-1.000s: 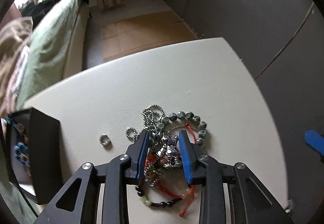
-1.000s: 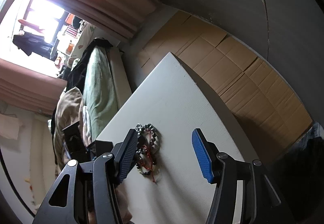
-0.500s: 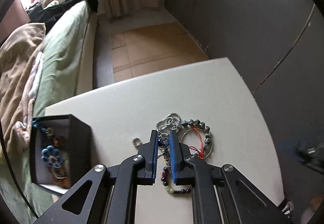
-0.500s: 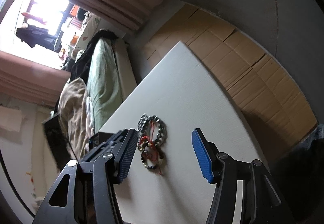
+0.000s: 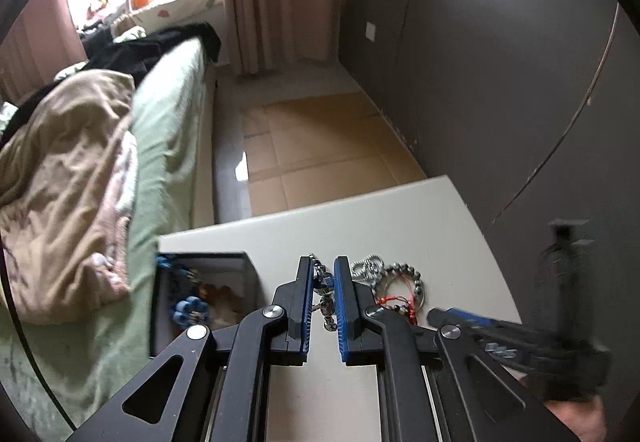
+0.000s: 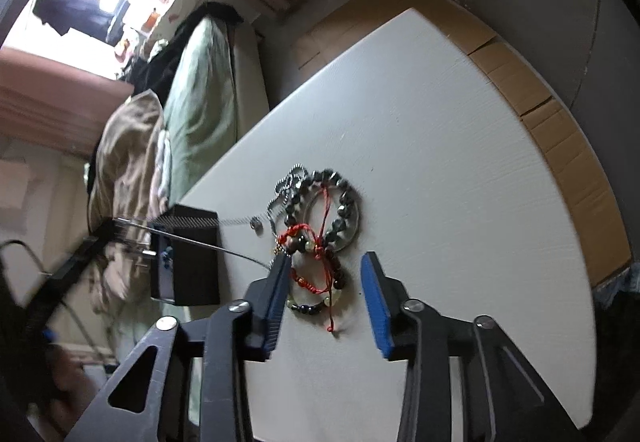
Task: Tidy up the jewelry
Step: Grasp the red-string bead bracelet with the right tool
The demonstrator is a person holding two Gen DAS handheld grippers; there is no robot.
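A second ago the left tool point(image 5: 321, 296) stood open low over the jewelry pile point(image 6: 320, 226) on the white surface point(image 6: 440, 162); it has since shut on a silver chain point(image 5: 325, 302) and risen, the chain now hanging between its pads. The right tool point(image 6: 324, 296) has come in over the pile, its jaws closing around the red cord bracelet point(image 6: 316, 270) without pressing it.

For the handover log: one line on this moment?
left gripper: shut on silver metal chain | right gripper: closing over red cord bracelet
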